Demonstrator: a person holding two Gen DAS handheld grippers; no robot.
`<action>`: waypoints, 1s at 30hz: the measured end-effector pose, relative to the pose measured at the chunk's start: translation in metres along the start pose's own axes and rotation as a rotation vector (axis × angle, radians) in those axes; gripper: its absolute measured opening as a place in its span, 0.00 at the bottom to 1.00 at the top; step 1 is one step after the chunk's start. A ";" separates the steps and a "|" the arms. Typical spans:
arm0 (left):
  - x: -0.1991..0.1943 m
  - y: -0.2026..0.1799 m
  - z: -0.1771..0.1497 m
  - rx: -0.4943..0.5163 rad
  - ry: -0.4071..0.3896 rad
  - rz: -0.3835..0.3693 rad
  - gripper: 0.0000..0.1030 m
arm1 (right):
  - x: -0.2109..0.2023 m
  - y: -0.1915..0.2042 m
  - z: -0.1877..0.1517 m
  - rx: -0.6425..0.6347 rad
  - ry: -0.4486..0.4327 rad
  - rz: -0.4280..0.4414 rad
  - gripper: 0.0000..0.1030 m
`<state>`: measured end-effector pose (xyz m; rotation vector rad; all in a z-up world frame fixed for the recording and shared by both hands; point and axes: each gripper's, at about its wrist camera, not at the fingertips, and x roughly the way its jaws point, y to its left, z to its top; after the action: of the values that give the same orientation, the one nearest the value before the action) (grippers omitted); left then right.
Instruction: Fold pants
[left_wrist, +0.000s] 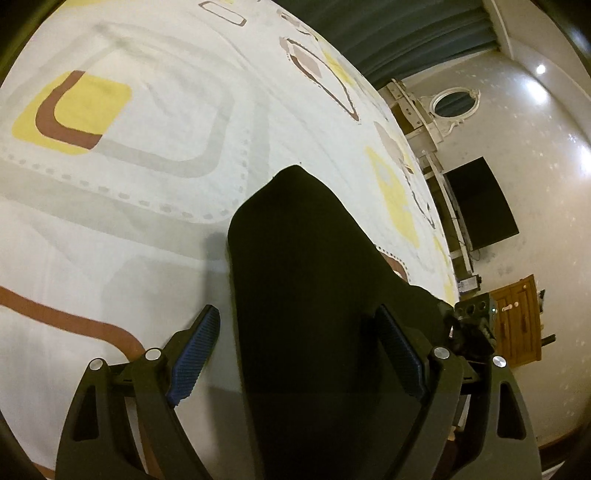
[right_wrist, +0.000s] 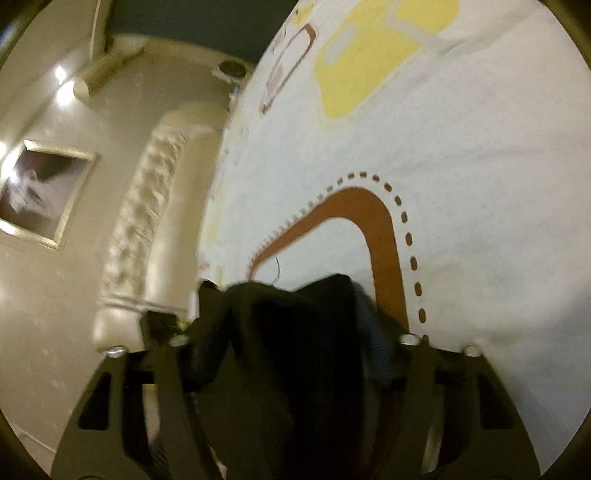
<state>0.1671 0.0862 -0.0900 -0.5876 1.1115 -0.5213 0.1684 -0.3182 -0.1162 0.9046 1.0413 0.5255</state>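
On the bed (left_wrist: 110, 229), the pants (left_wrist: 303, 280) run lengthwise straight ahead of the left gripper (left_wrist: 299, 347), whose wide jaws straddle them without pressing. The right gripper (right_wrist: 291, 332) sits narrower, cloth bunched between its fingers; whether it grips, I cannot tell.

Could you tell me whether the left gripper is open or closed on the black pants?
Open: the left gripper straddles the black pants, but bed sheet shows between the left pad and the cloth.

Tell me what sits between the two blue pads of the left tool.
The black pants run up between the pads of the left tool, lying on the patterned bedsheet. The left wrist view shows it; neither pad visibly presses the cloth.
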 end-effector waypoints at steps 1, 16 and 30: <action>-0.001 -0.003 -0.001 0.021 -0.009 0.039 0.59 | 0.000 -0.001 0.000 -0.005 -0.004 -0.001 0.43; -0.008 -0.037 -0.007 0.208 -0.091 0.267 0.26 | -0.002 0.024 -0.006 -0.077 -0.078 -0.012 0.30; -0.012 -0.044 0.051 0.272 -0.182 0.415 0.24 | 0.029 0.044 0.045 -0.107 -0.109 0.025 0.28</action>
<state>0.2061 0.0709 -0.0362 -0.1537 0.9359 -0.2454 0.2234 -0.2894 -0.0846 0.8431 0.8962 0.5419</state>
